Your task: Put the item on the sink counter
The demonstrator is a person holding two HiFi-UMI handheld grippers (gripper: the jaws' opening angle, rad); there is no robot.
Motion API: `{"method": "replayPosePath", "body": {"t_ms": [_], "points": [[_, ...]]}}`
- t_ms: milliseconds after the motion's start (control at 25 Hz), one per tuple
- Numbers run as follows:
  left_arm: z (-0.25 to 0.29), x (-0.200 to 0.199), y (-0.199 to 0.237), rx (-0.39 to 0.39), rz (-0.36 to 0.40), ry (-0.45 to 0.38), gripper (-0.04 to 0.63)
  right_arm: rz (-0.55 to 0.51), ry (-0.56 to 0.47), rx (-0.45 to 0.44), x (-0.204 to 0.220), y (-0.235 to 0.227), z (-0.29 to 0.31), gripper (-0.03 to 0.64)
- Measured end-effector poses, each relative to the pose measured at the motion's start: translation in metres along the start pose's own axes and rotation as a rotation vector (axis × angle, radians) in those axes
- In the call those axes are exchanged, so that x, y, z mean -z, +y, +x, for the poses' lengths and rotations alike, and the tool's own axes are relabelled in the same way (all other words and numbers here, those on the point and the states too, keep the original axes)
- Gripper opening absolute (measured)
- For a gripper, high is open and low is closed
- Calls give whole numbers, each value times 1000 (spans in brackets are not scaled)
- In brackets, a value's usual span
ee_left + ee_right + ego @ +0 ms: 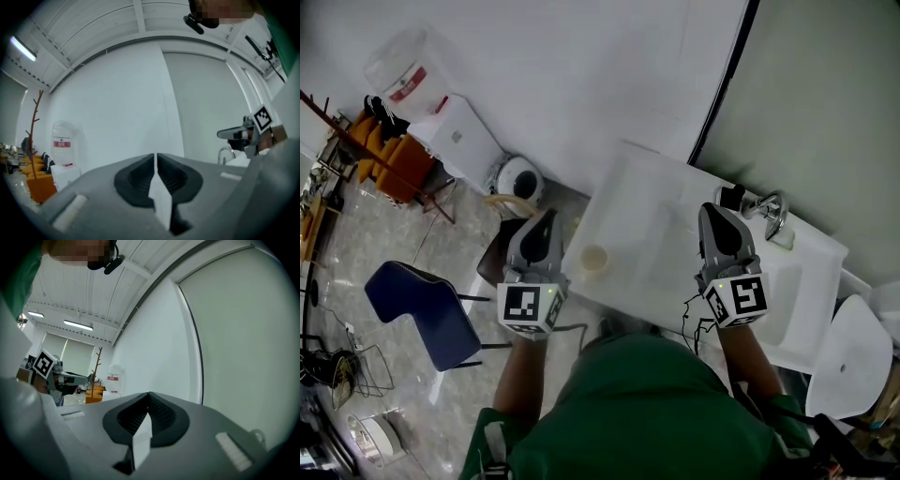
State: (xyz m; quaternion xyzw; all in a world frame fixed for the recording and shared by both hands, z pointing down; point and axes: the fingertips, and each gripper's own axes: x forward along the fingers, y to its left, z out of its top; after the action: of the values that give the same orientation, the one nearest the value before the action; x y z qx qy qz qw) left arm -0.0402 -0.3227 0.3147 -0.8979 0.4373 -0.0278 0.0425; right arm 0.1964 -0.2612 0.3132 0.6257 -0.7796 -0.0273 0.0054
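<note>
Over the white sink counter (675, 187), head view: a person in a green top holds two grippers level, side by side and well apart. The left gripper (546, 217) hangs at the counter's left edge. The right gripper (712, 212) is over the counter, just short of the faucet (769, 212). Both tips look pinched together with nothing in them. A small beige round item (594, 257) sits on the white surface near its left edge, just right of the left gripper, and neither gripper touches it. Cup or drain fitting, can't tell. On the floor to the left are a blue chair (427, 314), a water dispenser (412, 80) by the wall and orange seats (394, 155) beside it.

Left gripper view: jaws closed, pads meeting along a thin seam, nothing between them. Behind them is plain white wall. The dispenser and a coat stand (33, 124) are at left. The right gripper with its marker cube is at far right, with the faucet just below it.

Right gripper view: jaws closed too, pads together, empty. White wall and a grey panel (243, 333) with a dark edge lie ahead. The left gripper with its marker cube shows at far left, with the coat stand, dispenser and orange seats past it.
</note>
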Motion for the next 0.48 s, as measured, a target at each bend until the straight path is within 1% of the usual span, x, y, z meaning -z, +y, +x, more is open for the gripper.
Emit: {"method": "replayPosePath", "body": {"t_ms": [200, 480], "points": [[4, 3, -6, 9, 3, 11, 21, 20, 7, 5, 5, -8, -1, -2], [9, 4, -10, 15, -2, 10, 23, 8, -4, -26, 9, -9, 3, -2]]}}
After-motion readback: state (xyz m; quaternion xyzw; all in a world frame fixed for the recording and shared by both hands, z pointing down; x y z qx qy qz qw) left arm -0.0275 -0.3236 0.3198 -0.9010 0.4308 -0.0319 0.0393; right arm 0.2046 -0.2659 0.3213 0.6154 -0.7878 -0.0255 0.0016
